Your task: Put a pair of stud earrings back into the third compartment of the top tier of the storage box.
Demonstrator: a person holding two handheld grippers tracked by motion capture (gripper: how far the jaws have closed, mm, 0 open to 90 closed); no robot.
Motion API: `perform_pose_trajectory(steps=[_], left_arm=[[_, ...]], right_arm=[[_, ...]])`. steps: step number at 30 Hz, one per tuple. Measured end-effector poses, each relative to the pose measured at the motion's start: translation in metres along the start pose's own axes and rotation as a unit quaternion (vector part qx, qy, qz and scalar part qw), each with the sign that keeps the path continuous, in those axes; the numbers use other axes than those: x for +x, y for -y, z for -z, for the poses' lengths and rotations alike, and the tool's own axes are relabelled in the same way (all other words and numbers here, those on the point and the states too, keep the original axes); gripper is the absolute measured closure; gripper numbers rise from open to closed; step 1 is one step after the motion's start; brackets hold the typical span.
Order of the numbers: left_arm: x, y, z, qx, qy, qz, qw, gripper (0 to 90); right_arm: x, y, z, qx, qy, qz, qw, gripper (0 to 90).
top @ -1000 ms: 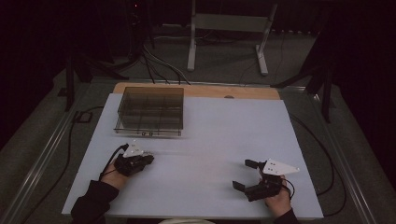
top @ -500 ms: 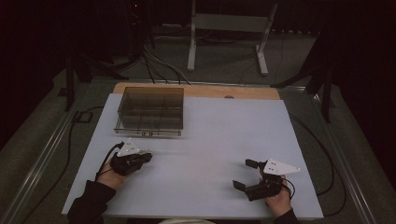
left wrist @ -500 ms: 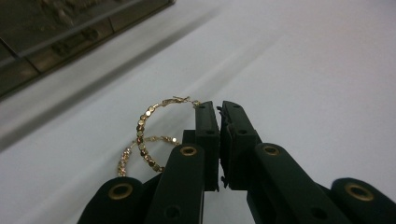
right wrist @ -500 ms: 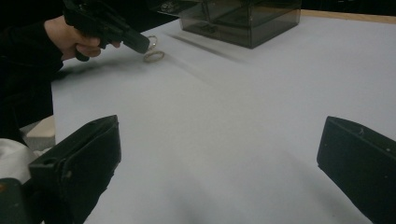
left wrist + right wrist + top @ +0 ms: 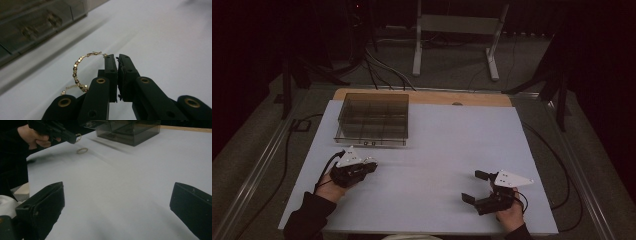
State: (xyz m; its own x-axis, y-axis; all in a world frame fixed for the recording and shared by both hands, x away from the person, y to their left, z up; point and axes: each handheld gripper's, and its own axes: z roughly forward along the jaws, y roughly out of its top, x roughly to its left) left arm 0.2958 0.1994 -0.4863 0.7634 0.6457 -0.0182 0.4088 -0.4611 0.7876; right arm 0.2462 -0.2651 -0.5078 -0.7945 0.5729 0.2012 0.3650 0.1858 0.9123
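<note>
The white tabletop (image 5: 437,150) carries a smoky clear compartment box (image 5: 373,119) near its far left corner. Toward the near right corner the right gripper (image 5: 472,186) rests with jaws spread wide, holding nothing. Near the left edge the left gripper (image 5: 117,56) is closed on a gold beaded hoop earring (image 5: 76,70), which hangs beside its jaws above the tabletop. A second gold hoop (image 5: 82,150) lies on the tabletop just beneath.

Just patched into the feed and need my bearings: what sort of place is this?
Probably a lab or studio set up for recording. A white table stands in a dark room, cables trail over the floor past a metal stand, and the hands hold camera-bearing grippers.
</note>
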Motion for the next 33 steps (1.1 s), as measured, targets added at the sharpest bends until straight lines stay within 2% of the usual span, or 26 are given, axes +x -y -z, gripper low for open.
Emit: perform_pose_trajectory(steps=[12,21,33], left_arm=[[-0.002,-0.013,0.002,-0.006,0.010,-0.008,0.9999,87.7],[-0.002,-0.021,0.004,-0.014,0.020,-0.007,0.9997,87.7],[-0.001,-0.034,0.003,-0.020,0.024,-0.013,0.9994,87.7]], right_arm=[[0.000,0.000,0.000,-0.001,0.000,0.000,1.0000,0.0],[0.000,0.000,0.000,-0.001,0.001,0.001,1.0000,0.0],[0.000,0.000,0.000,-0.002,0.001,0.002,1.0000,0.0]])
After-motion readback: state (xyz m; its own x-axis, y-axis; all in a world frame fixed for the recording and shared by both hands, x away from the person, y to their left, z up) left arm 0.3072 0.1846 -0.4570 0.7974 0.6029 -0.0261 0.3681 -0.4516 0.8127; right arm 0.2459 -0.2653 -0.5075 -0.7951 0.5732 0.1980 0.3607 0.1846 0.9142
